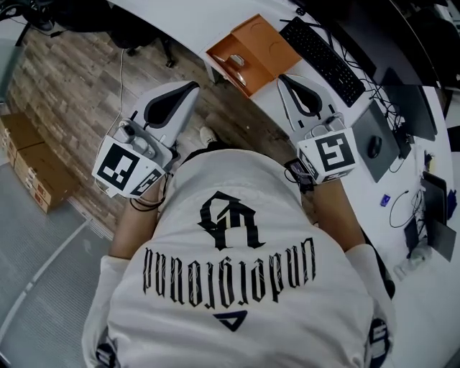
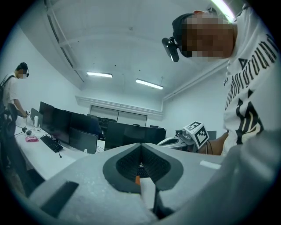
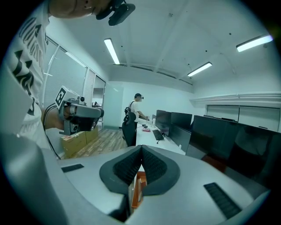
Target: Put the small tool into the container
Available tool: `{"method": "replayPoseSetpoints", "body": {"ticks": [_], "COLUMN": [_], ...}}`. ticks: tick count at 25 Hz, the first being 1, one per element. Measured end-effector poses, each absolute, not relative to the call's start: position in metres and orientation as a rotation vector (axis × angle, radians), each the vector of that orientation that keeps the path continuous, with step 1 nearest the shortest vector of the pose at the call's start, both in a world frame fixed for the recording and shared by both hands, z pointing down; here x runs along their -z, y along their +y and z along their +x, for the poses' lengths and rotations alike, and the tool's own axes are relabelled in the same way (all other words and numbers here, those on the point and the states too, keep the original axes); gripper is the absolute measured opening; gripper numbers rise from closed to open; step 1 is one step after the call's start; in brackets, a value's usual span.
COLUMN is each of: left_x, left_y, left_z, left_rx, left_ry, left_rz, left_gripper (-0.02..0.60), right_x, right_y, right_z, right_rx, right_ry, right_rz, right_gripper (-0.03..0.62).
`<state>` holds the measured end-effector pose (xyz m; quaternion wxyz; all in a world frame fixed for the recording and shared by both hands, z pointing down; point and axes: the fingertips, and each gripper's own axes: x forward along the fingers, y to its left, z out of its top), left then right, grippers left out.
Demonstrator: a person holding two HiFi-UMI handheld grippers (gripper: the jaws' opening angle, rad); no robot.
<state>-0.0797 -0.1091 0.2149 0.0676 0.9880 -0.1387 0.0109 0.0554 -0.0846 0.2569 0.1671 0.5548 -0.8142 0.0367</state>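
An orange open container (image 1: 248,52) sits at the near edge of the white desk (image 1: 215,18), ahead of both grippers. A small pale object (image 1: 237,60) lies inside it; what it is I cannot make out. My left gripper (image 1: 192,86) hangs over the wooden floor left of the container, its jaws shut with nothing between them. My right gripper (image 1: 282,77) is just right of the container, over the desk's edge, also shut and empty. In the right gripper view, the container (image 3: 139,186) shows as an orange sliver below the closed jaws of the right gripper (image 3: 141,147).
A black keyboard (image 1: 323,50), a mouse (image 1: 374,147) and dark monitors (image 1: 402,93) lie on the desk at the right. Cardboard boxes (image 1: 29,162) stand on the floor at far left. Another person (image 3: 137,107) stands at a far desk beside an office chair (image 3: 128,129).
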Motion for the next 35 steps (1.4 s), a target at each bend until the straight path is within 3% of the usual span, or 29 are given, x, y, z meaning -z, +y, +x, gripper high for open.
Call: {"method": "replayPoseSetpoints", "body": {"ticks": [17,35], "left_x": [-0.226,-0.23], "left_y": [0.068,0.176], "left_z": [0.001,-0.071], "left_rx": [-0.076,-0.14], "left_ry": [-0.513,-0.479], "left_rz": [2.966,2.954], "left_gripper": [0.014,0.014], "right_x": [-0.264,-0.266], "right_y": [0.09,0.196], "right_z": [0.117,0.056], "right_rx": [-0.082,-0.142], "right_ry": [-2.447,-2.445], "right_rz": [1.434,1.487], "right_gripper": [0.012,0.012]}}
